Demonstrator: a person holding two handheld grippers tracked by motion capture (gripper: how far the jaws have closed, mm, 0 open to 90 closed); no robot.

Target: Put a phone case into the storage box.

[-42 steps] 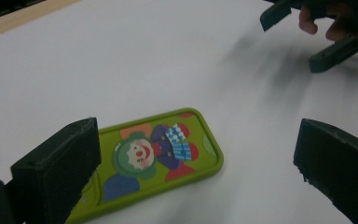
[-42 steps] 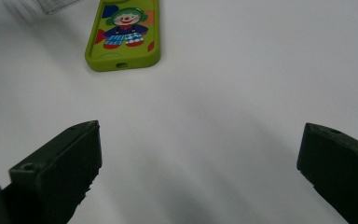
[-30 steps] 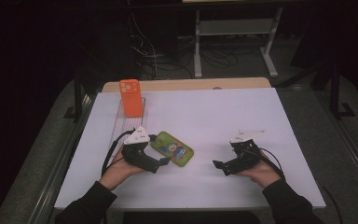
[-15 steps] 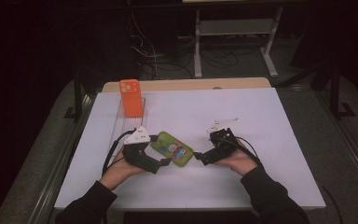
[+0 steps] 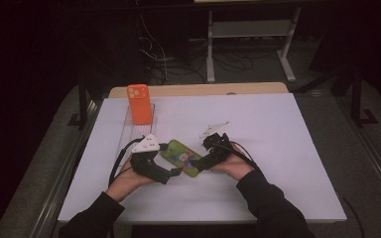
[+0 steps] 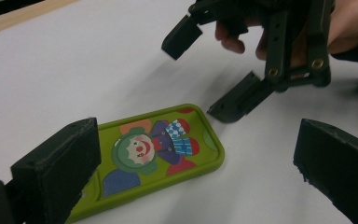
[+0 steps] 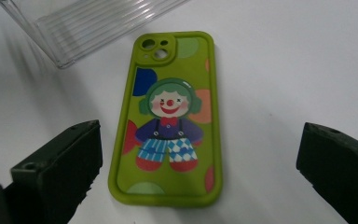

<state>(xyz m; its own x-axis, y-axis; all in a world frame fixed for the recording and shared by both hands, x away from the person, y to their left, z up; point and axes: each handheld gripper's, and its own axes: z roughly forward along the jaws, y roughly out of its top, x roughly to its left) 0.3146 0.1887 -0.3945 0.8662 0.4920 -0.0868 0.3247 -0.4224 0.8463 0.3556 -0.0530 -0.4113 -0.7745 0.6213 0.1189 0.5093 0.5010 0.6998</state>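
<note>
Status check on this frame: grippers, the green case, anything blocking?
Left gripper open, right gripper open, one at each end of the case. Green case flat on the table, ungripped. Clear stand just beyond it, not blocking.

Both forearms angle inward, left hand-held gripper (image 5: 174, 172) and right hand-held gripper (image 5: 194, 163) spread wide, tips close

Overhead view; two close tongs views
</note>
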